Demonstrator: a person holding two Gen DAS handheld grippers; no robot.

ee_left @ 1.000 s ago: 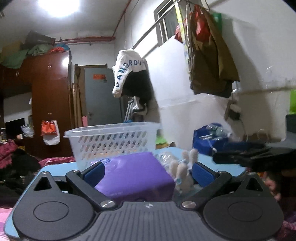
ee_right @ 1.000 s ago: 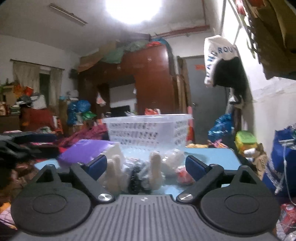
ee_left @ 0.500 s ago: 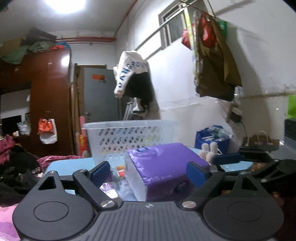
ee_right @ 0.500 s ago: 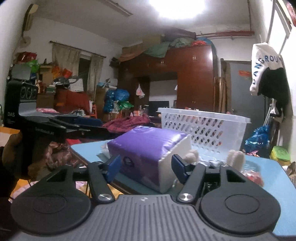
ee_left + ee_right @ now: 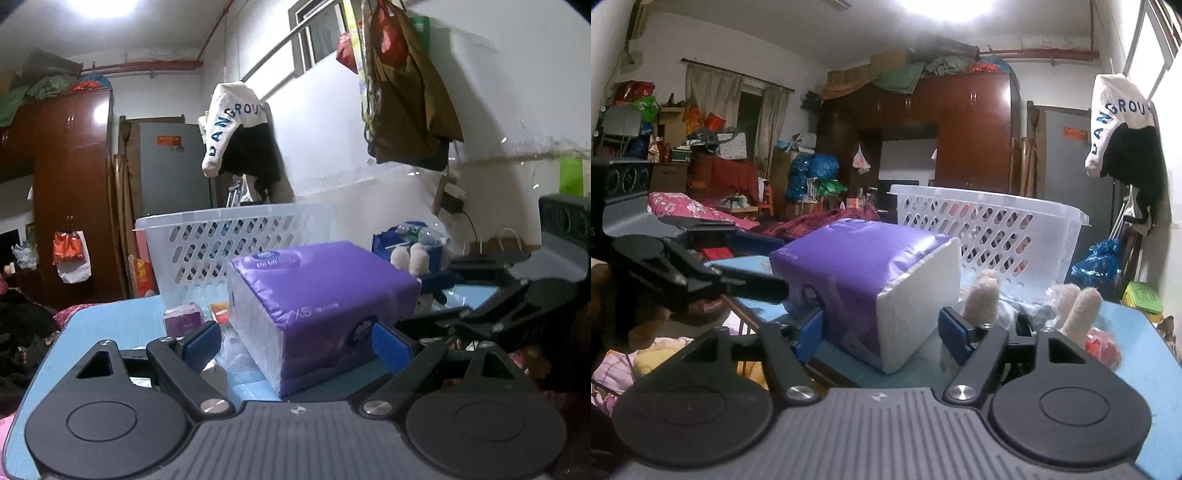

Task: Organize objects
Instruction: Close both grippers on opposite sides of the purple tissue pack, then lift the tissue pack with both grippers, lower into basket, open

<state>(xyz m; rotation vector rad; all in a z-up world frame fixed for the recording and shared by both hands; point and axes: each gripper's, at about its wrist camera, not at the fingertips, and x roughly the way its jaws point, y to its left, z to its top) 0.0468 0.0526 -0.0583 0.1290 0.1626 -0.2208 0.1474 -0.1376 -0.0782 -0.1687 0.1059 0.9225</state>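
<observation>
A purple tissue pack [image 5: 314, 291] lies on the blue table [image 5: 107, 325] in front of a white plastic basket [image 5: 236, 243]. My left gripper [image 5: 295, 341] is open, its blue pads either side of the pack's near corner. My right gripper [image 5: 881, 330] is open too and straddles the same pack [image 5: 864, 273] from the other side. Each pad stands a little off the pack. The basket also shows in the right wrist view [image 5: 990, 236]. The right gripper's body shows in the left wrist view [image 5: 517, 295].
Small packets [image 5: 184, 319] lie between the pack and the basket. A plush toy [image 5: 1071, 310] and wrapped items lie on the table [image 5: 1145, 332] right of the pack. Bags hang on the wall [image 5: 402, 85]. A cluttered bed [image 5: 701, 214] stands left.
Both grippers have swung round the purple pack to opposite corners. The right gripper's fingers have narrowed around it. The pack stays on the table.
</observation>
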